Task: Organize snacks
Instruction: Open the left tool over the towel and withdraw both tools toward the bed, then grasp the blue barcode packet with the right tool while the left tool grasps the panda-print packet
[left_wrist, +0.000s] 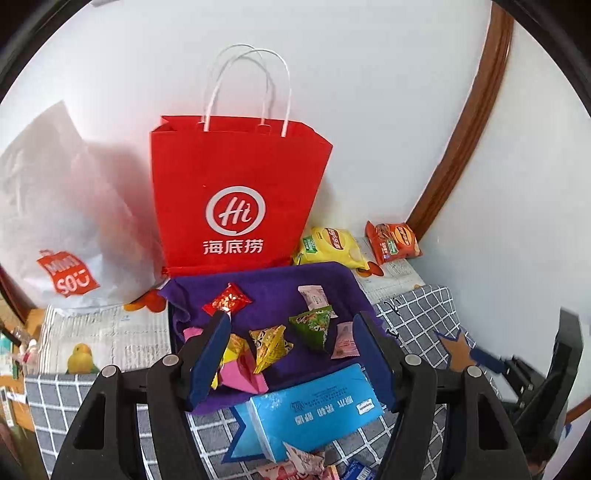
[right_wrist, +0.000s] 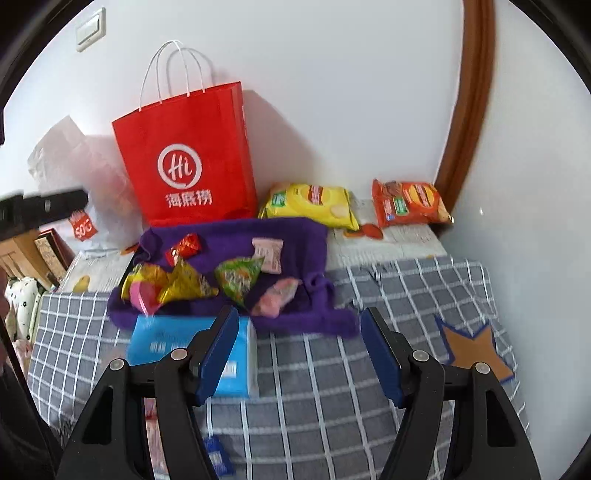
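Here the snacks (left_wrist: 273, 343) lie between the left claw's (left_wrist: 291, 328) spread fingers.

Grey checked bed cover (right_wrist: 332, 387) carries purple cloth (right_wrist: 295, 236), blue tissue pack (right_wrist: 162, 339), newspaper (right_wrist: 388, 243).

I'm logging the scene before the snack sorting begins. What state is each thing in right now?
Left gripper: open, empty.
Right gripper: open, empty.
Red paper bag: upright, top open.
Yellow chip bag: lying flat, sealed.
Orange chip bag: lying flat, sealed.
Purple cloth: spread out, rumpled, snacks on it.
Blue tissue pack: lying flat.
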